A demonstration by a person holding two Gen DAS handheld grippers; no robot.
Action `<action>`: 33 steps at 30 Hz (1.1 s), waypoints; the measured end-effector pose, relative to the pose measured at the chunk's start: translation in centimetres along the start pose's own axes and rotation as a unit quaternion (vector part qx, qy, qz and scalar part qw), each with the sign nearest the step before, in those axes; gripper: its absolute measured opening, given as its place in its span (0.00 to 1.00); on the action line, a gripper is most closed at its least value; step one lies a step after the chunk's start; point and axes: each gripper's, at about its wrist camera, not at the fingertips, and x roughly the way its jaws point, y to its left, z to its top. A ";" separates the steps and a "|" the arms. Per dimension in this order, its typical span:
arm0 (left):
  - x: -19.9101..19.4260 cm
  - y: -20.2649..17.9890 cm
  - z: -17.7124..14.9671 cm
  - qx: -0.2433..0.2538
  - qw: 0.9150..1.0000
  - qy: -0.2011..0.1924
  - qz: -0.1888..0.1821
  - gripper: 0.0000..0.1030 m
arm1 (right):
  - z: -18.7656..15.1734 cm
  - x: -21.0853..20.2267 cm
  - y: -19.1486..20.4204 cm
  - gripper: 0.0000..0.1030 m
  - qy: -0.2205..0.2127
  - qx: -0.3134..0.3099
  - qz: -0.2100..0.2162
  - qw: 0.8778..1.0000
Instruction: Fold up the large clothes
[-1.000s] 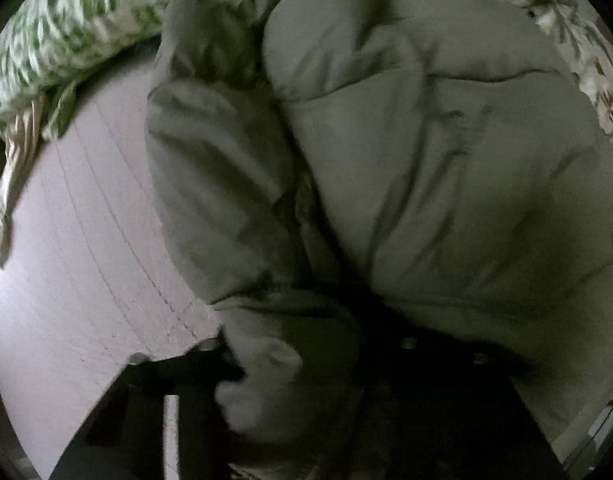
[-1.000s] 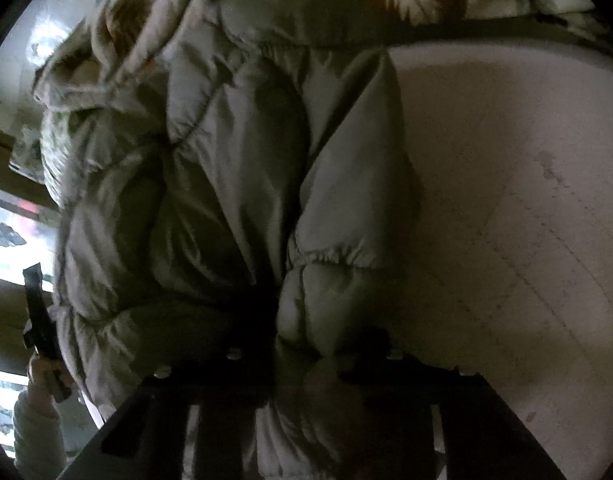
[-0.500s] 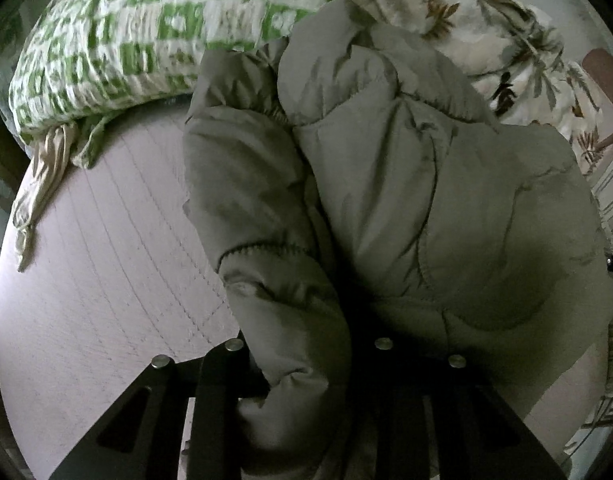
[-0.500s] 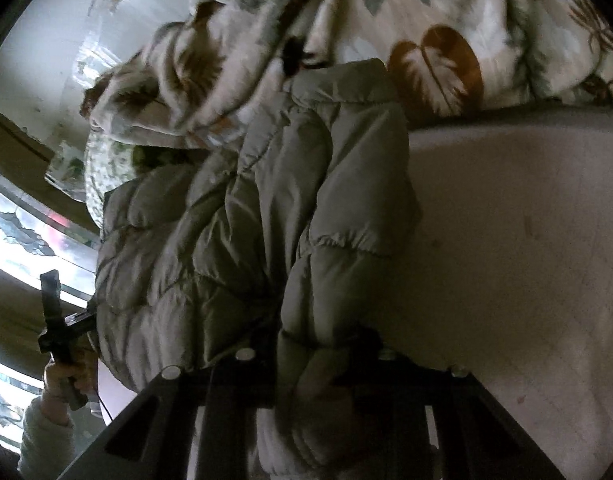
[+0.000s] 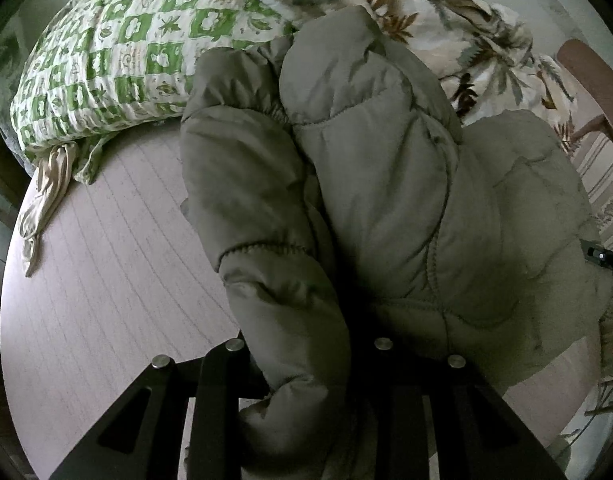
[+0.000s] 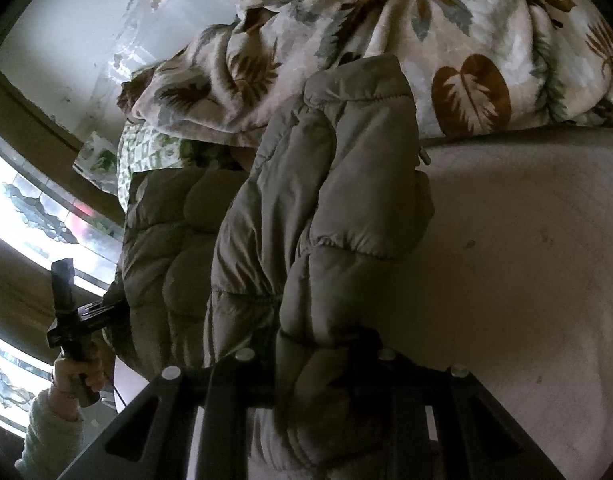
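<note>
Pale quilted bed surface (image 5: 106, 264) underneath everything, with a green-and-white patterned pillow (image 5: 118, 60) and a cream leaf-print blanket (image 6: 446, 40) bunched along the far edge. Big puffy olive-grey quilted jacket (image 5: 386, 200) is bunched up between both claws and held up off the bed, touching the blanket at its top. Left gripper (image 5: 306, 364) is clamped on a padded fold of it, fabric bulging out between the black fingers (image 5: 214, 408). Right gripper (image 6: 314, 372) is pinching another fold the same way. Right wrist view also catches the person's left hand (image 6: 76, 372) on its handle, beside a bright window (image 6: 34, 216).
</note>
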 end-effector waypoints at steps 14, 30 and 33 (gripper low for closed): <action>-5.4 -3.2 -6.3 0.027 0.999 -0.010 -0.026 0.28 | -6.0 -3.7 2.9 0.26 0.002 -0.011 0.025 1.000; -6.5 -0.8 -17.1 0.029 0.999 0.025 -0.027 0.28 | -15.7 -8.0 -0.2 0.26 0.013 0.011 0.014 1.000; -4.5 0.6 -18.4 0.013 0.999 0.038 -0.011 0.28 | -16.8 -7.7 -2.5 0.26 0.011 0.036 -0.013 0.999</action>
